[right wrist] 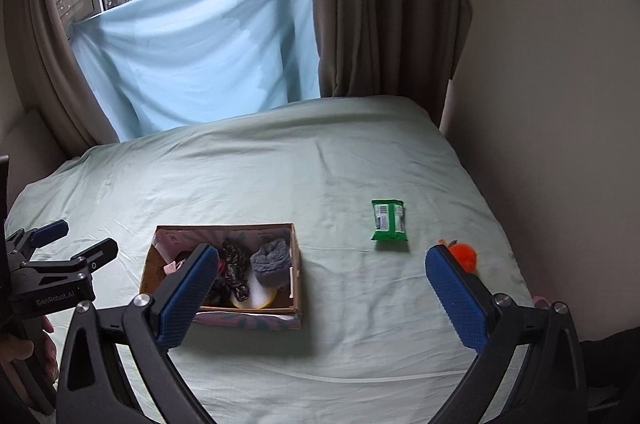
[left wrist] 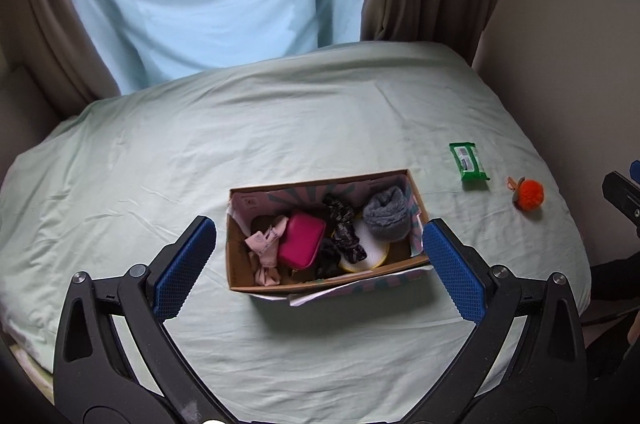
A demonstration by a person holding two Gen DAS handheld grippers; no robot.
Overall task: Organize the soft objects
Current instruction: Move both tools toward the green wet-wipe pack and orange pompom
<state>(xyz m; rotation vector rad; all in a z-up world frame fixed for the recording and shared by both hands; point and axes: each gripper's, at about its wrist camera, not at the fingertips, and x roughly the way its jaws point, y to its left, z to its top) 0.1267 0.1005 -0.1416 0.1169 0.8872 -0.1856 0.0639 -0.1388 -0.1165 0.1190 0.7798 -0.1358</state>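
- Mostly done: box (left wrist: 326, 236) on bed (left wrist: 280, 128) already holds sock (left wrist: 388, 214), pink pouch (left wrist: 302, 240), scrunchies, other soft bits.
- Left out at box's 3 o'clock: green pack (right wrist: 388, 220), orange pompom (right wrist: 464, 256).
- Left gripper (left wrist: 320, 244) and right gripper (right wrist: 322, 274): jaws wide, empty.
- Pompom near bed's right edge and wall; elsewhere open sheet.

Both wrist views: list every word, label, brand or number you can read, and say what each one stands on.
"GenRobot.AI" stands on the black body of the left claw, seen in the right wrist view.
Green packet: a white label with a barcode, print too small to read.
Cardboard box: a small printed mark on its inner wall, too blurred to read.
Pink cloth in the box: faint marks, unreadable.
Nothing else readable.
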